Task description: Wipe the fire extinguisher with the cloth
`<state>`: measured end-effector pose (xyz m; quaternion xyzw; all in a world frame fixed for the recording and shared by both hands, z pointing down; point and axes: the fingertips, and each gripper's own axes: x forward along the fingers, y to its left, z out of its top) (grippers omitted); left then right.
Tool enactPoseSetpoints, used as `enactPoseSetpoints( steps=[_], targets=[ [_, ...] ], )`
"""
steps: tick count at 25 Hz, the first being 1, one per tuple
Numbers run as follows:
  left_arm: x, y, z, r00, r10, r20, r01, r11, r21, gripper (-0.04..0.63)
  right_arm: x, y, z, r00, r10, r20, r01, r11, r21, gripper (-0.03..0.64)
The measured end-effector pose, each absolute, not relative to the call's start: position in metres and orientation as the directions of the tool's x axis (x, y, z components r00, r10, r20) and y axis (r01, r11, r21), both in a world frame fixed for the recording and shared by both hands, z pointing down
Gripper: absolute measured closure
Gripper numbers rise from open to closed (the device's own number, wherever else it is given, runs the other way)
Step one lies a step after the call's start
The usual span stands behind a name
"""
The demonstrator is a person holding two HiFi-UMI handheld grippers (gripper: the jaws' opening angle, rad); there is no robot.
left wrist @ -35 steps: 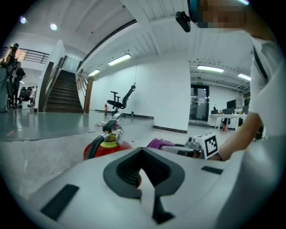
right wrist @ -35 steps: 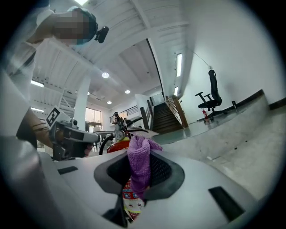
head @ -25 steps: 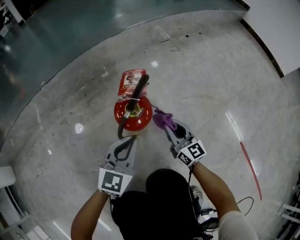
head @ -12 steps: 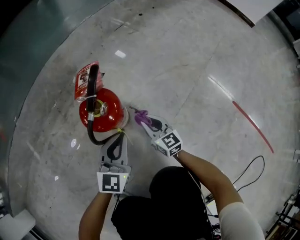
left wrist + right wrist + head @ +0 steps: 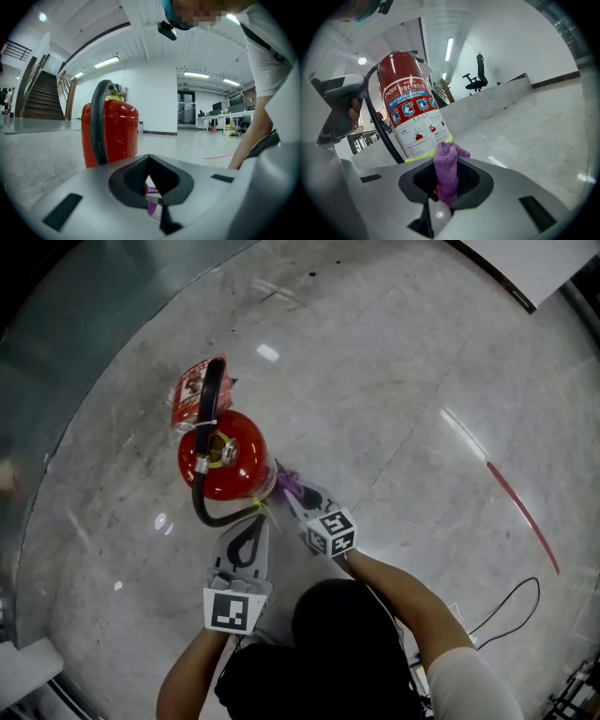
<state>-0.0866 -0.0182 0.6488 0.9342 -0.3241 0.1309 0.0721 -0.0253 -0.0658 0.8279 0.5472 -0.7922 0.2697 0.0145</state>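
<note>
Head view: the red steel fire extinguisher (image 5: 225, 457) with its black hose is standing upright on the grey polished floor (image 5: 403, 381). The right claw (image 5: 292, 487) is hovering just beside it, pinching a small purple knitted cloth (image 5: 302, 491). The left claw (image 5: 260, 519) is sitting near the hose side.

Left gripper view: the jaws are pressing together, gripping nothing I can make out.

Right gripper view: the cloth is poking up from the clenched jaws, facing the label.

I'm guessing the cylinder is heavy, rigid and slick, so I'd steady it by the top handle. The cloth's light and floppy.

I'm counting one extinguisher, one cloth, two claws.
</note>
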Motion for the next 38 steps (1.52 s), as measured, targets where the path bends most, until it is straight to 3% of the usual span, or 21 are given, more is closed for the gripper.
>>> enactPoseSetpoints(
  steps=[5, 18, 29, 38],
  targets=[
    [-0.091, -0.026, 0.644, 0.764, -0.587, 0.268, -0.618, -0.785, 0.044, 0.597, -0.018, -0.075, 0.837, -0.373, -0.873, 0.314, -0.871, 0.212, -0.444, 0.548],
    [-0.087, -0.027, 0.649, 0.76, -0.585, 0.283, -0.621, -0.782, 0.053, 0.597, -0.033, -0.082, 0.809, -0.476, -0.852, 0.217, -0.755, 0.269, -0.598, 0.548],
    [-0.088, -0.033, 0.65, 0.716, -0.644, 0.269, -0.684, -0.724, 0.089, 0.597, -0.036, -0.082, 0.733, -0.506, -0.848, 0.159, -0.774, 0.366, -0.516, 0.548],
    [-0.082, -0.041, 0.636, 0.718, -0.663, 0.213, -0.688, -0.721, 0.077, 0.597, -0.033, -0.082, 0.64, -0.552, -0.833, 0.024, -0.704, 0.45, -0.55, 0.548]
  ],
)
